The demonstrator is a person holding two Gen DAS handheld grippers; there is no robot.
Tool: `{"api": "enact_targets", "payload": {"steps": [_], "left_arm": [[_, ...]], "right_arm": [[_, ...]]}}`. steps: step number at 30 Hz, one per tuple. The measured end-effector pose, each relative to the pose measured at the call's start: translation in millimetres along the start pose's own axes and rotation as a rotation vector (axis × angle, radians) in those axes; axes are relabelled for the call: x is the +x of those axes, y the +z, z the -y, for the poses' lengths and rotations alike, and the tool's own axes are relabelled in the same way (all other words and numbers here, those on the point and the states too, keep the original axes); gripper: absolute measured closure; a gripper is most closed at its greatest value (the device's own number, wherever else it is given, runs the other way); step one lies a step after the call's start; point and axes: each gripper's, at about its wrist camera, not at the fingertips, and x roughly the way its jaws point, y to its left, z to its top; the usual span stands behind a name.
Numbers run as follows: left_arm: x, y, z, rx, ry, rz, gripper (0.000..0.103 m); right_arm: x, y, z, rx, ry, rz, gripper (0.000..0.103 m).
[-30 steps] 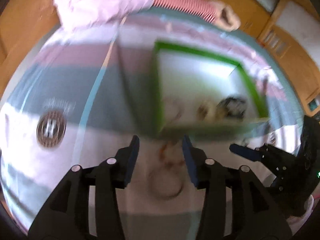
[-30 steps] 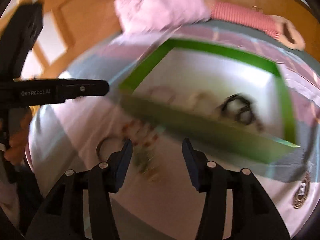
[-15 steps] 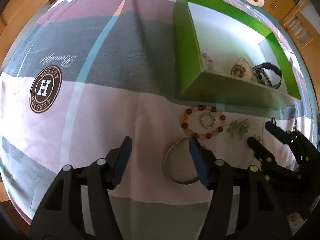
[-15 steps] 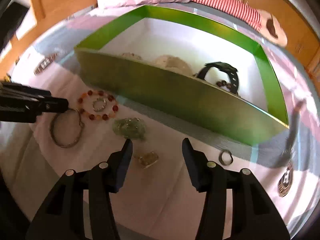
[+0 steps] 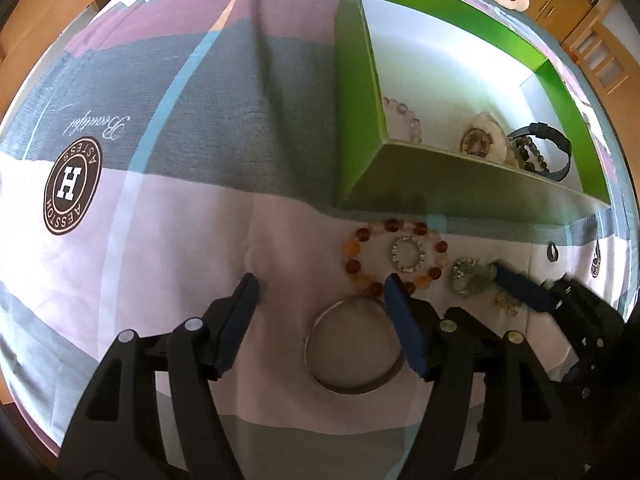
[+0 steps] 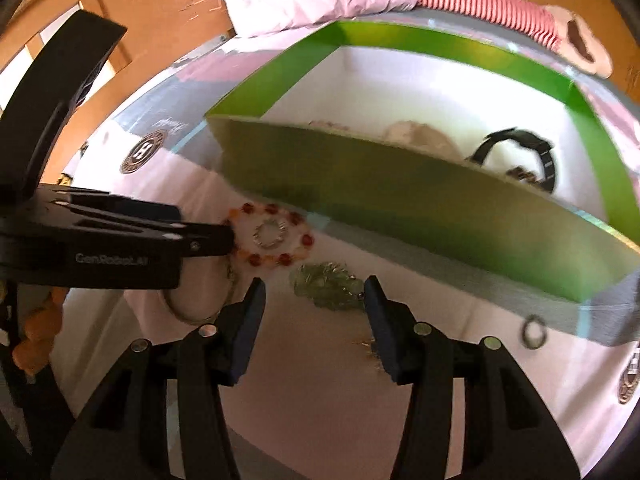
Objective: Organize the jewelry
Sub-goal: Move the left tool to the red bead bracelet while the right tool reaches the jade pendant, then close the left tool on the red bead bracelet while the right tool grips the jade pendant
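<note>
Striped bedsheet [image 5: 200,128], green box [image 5: 356,80] waiting: I spread left gripper [image 5: 320,292] over the silver bangle [image 5: 352,344]; right gripper [image 6: 314,292] narrowing, empty, around the green trinket [image 6: 326,284].

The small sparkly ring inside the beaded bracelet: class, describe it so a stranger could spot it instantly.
Start at the big green cardboard box on the striped bedspread. Just in front of its near wall lies a bracelet of amber and pale beads. Inside that loop sits the small silver ring, studded and glittery, unlike the plain metal bangle nearby.
</note>
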Motion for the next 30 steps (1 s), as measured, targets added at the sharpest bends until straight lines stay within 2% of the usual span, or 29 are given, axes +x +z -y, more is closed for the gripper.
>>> {"api": "enact_targets", "payload": {"steps": [1,5,10,16,24,28,30], "left_arm": [[0,0,0,-0.005,-0.006,0.0,0.035],[-5,1,-8,-0.034,-0.033,0.011,0.03],[-8,2,-10,-0.041,-0.065,0.02,0.03],[-1,4,-4,-0.032,-0.045,0.007,0.03],[3,7,-9,-0.068,-0.01,0.021,0.053],[-5,7,-16,-0.074,-0.012,0.049,0.079],[-10,7,-15,-0.061,-0.011,0.072,0.085]], "right_arm": [[2,0,0,0.004,0.011,-0.022,0.085],[-2,-1,-3,0.0,-0.005,-0.043,0.095],[-21,3,5,0.029,-0.02,-0.015,0.095],[-45,1,21,0.077,-0.017,0.014,0.095],[-50,-4,26,0.098,-0.009,0.012,0.095],[-52,-5,29,0.099,-0.02,0.017,0.095],[-54,-4,31,0.109,-0.02,0.023,0.095]]}}
